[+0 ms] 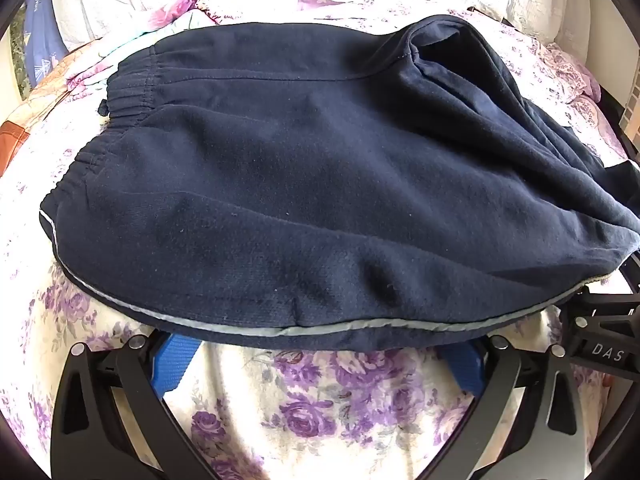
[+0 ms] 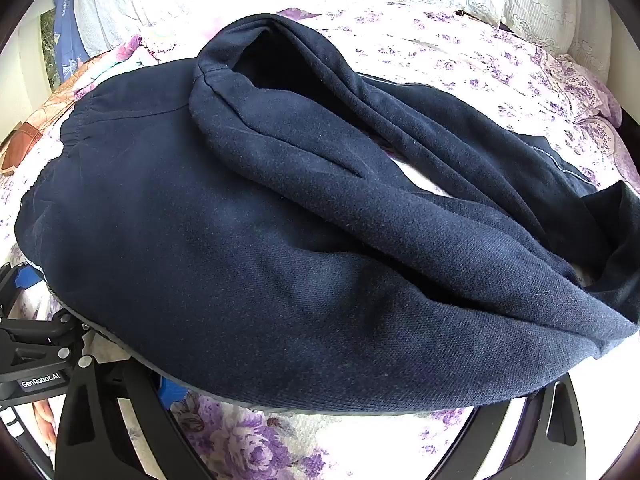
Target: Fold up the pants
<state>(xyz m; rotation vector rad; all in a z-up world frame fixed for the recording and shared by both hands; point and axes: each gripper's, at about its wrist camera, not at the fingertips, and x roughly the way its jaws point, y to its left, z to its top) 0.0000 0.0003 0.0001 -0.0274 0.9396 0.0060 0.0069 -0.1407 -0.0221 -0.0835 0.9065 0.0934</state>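
Note:
Dark navy pants (image 1: 304, 184) lie bunched on the flowered bed sheet (image 1: 320, 400), elastic waistband (image 1: 120, 92) at the left and a grey piping stripe (image 1: 240, 326) along the near edge. The legs (image 2: 400, 168) are thrown back over the seat in loose folds. My left gripper (image 1: 320, 354) stands wide open at that near edge, and its blue pads (image 1: 176, 360) slip out of sight under the fabric. My right gripper (image 2: 352, 404) is also wide open further right along the same edge, its fingertips covered by the cloth. Neither pair of pads presses on the pants.
Each gripper shows in the other's view: the right one's black body (image 1: 600, 332) and the left one's (image 2: 36, 344), close side by side. White lace pillows (image 2: 540, 4) lie at the back. Colourful bedding (image 1: 80, 68) is bunched behind the waistband, and a brown patch (image 2: 24, 144) sits at far left.

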